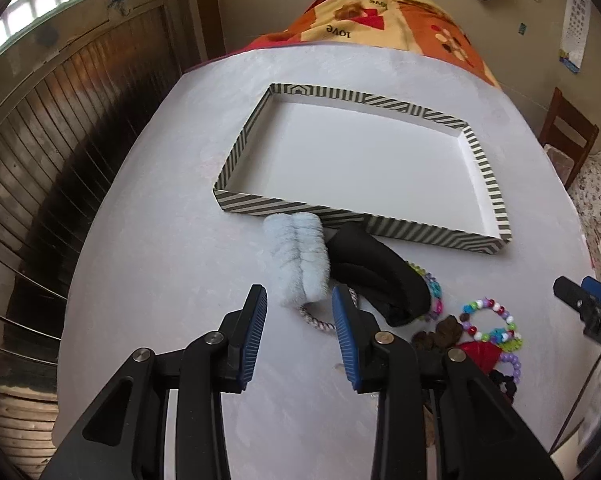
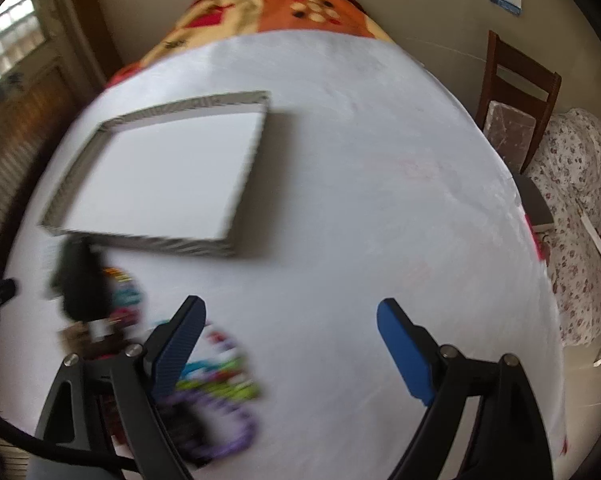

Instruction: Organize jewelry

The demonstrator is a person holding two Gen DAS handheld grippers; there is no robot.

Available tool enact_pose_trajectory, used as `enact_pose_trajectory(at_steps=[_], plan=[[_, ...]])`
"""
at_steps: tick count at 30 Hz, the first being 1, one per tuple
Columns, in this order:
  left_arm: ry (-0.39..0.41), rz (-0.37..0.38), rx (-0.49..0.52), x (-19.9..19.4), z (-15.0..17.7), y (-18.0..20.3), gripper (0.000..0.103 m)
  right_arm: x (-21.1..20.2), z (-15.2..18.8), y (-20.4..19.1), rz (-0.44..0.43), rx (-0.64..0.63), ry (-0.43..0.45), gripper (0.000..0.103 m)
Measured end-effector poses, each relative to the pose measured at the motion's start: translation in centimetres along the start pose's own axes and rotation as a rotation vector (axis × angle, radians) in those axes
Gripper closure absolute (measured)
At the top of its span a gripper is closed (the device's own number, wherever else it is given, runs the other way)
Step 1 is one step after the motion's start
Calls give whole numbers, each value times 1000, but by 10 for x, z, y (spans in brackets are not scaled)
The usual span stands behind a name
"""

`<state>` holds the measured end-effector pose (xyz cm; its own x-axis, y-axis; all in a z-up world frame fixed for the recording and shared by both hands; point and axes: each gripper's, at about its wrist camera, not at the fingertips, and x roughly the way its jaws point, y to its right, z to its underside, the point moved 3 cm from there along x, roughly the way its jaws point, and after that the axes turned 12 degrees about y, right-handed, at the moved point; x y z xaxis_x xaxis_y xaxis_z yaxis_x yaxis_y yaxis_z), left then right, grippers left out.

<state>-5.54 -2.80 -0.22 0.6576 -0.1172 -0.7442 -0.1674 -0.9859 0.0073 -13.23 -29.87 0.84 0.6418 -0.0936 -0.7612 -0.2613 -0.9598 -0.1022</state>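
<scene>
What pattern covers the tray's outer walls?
Dark grey and cream stripes on the tray, clearest in the left wrist view.

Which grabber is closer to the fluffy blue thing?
Left. The left gripper sits open right in front of the fluffy blue scrunchie, nearly touching. The right gripper is farther right, open above bare table.

The left gripper [image 1: 299, 312] has black angular arms, round silver screws and blue ribbed pads [image 1: 346, 330]. The right gripper [image 2: 290, 330] looks the same, with a black cable [image 2: 40, 446] beneath it.
</scene>
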Motion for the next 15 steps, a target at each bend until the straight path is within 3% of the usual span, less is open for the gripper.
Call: enact_pose_trajectory(at_steps=[6,15], plan=[[-1,25,3,-9,7,0,77,-22,9,-42,-26,7,0,13],[13,42,6,-20,11,-4,77,-32,12,-58,-28,3,1,13]])
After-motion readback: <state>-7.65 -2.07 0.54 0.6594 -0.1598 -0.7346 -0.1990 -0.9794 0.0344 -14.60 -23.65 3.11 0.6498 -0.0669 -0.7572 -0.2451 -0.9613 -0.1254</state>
